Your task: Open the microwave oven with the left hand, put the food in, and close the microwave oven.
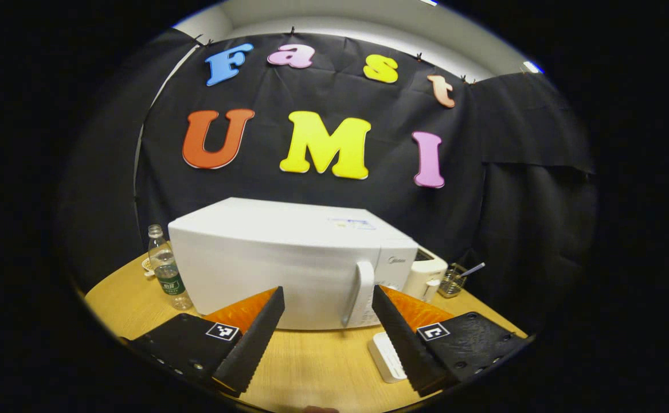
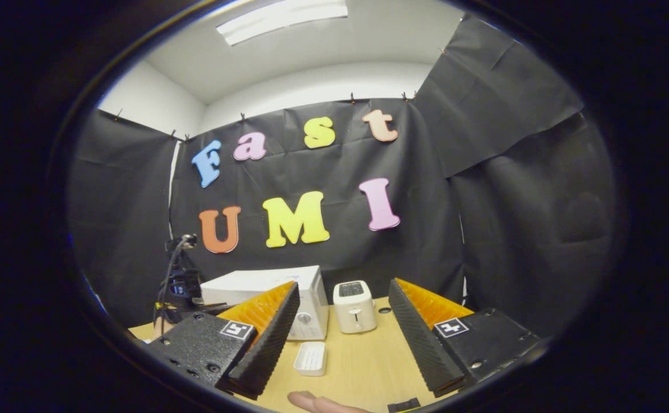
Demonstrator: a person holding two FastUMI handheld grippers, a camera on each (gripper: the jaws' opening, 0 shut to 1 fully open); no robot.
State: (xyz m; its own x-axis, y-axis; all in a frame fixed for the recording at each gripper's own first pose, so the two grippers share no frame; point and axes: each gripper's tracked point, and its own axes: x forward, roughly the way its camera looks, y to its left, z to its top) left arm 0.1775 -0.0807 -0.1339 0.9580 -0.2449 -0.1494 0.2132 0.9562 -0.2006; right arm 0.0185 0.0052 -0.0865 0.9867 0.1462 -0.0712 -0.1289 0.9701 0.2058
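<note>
The white microwave point(image 1: 288, 258) stands on the wooden table point(image 1: 311, 367) with its door shut and its vertical handle point(image 1: 360, 292) on the right side of the door. My left gripper point(image 1: 328, 318) is open, just in front of the door, with the handle a little right of the gap between its fingers and nothing held. A white ridged rectangular dish point(image 1: 386, 355) lies on the table below the handle, by the right finger. In the right gripper view the same dish point(image 2: 311, 358) lies ahead of my open, empty right gripper point(image 2: 340, 332), with the microwave point(image 2: 311, 304) behind it.
A water bottle point(image 1: 168, 275) stands left of the microwave. A white toaster point(image 2: 354, 307) and a glass with a utensil point(image 1: 454, 281) stand to its right. A dark rig with cables point(image 2: 179, 287) is at the left of the right gripper view. A fingertip point(image 2: 317, 401) shows at the bottom.
</note>
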